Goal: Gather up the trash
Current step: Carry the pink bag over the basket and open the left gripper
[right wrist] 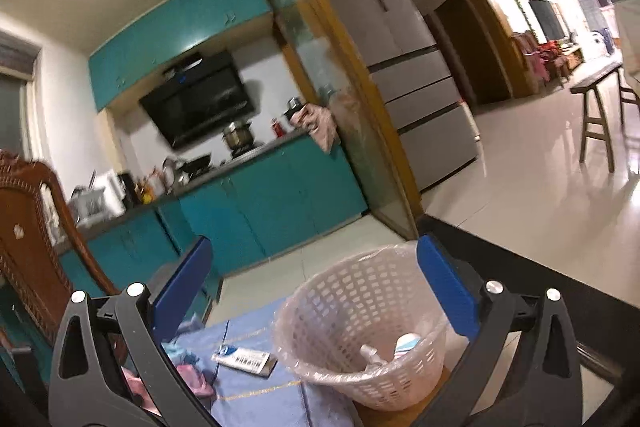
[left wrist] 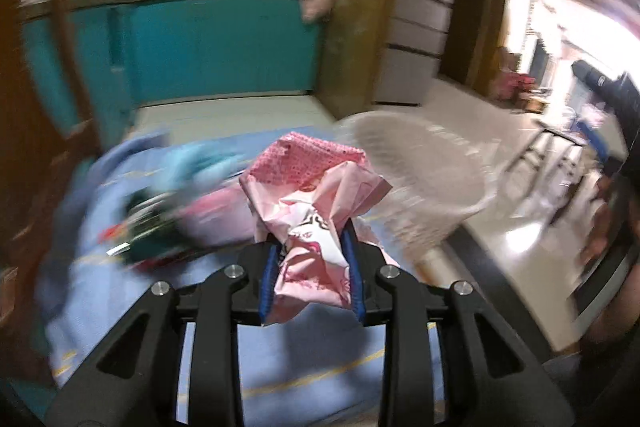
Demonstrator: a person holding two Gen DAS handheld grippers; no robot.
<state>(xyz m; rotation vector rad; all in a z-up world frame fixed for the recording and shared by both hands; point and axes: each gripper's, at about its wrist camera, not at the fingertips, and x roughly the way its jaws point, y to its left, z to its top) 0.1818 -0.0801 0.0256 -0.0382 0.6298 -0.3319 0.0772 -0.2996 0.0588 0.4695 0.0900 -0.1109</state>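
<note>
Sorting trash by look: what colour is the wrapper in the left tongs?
Pink wrapper, clearest in the left wrist view.

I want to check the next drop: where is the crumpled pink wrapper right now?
In the left wrist view, the crumpled pink wrapper is pinched in the left hand-held gripper, above the blue cloth, left of the white basket.

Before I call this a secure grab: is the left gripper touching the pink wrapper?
Touching. The left wrist view shows the left gripper with both blue pads pressed against the crumpled pink wrapper, pinching it between them.
</note>
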